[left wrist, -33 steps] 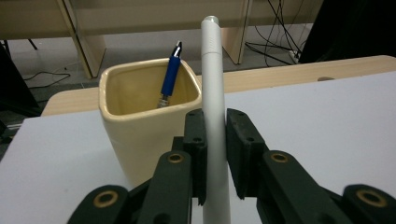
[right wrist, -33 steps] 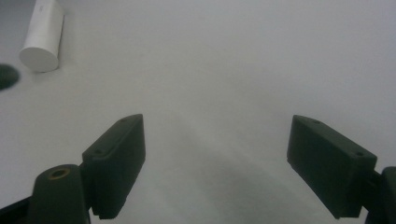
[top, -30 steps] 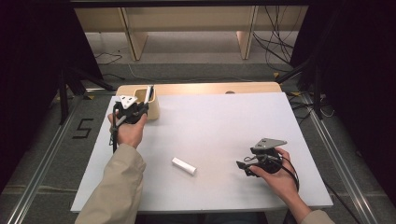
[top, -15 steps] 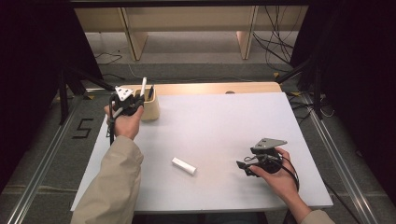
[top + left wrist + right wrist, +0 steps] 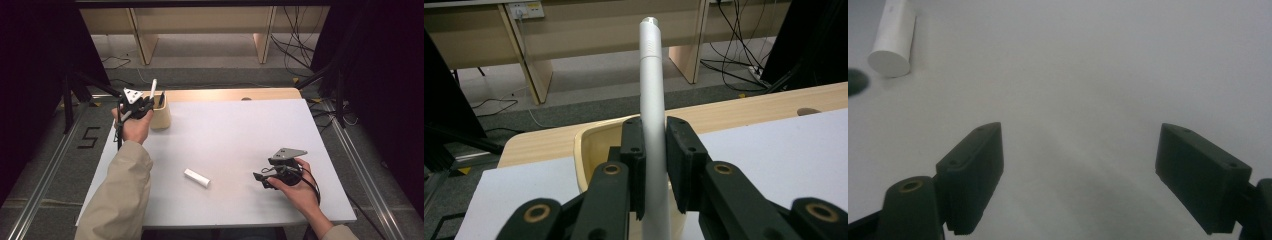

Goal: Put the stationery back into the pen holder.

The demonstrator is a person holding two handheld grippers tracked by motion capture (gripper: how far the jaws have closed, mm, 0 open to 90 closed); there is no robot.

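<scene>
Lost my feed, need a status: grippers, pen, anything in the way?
Left gripper shut on slim silver-white pen, upright over beige cup-shaped holder. Right gripper open, low over white table. White cylindrical cap lies apart, mid-table.

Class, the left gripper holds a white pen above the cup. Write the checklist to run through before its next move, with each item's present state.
1. Left gripper clamped on the white pen: ok.
2. Pen upright between the jaws: ok.
3. Pen over the beige cup: ok.
4. Room inside the cup: cannot tell.
5. Right gripper open, holding nothing, apart from the cup: ok.
6. White tube lying on the table, clear of both grippers: ok.
</scene>
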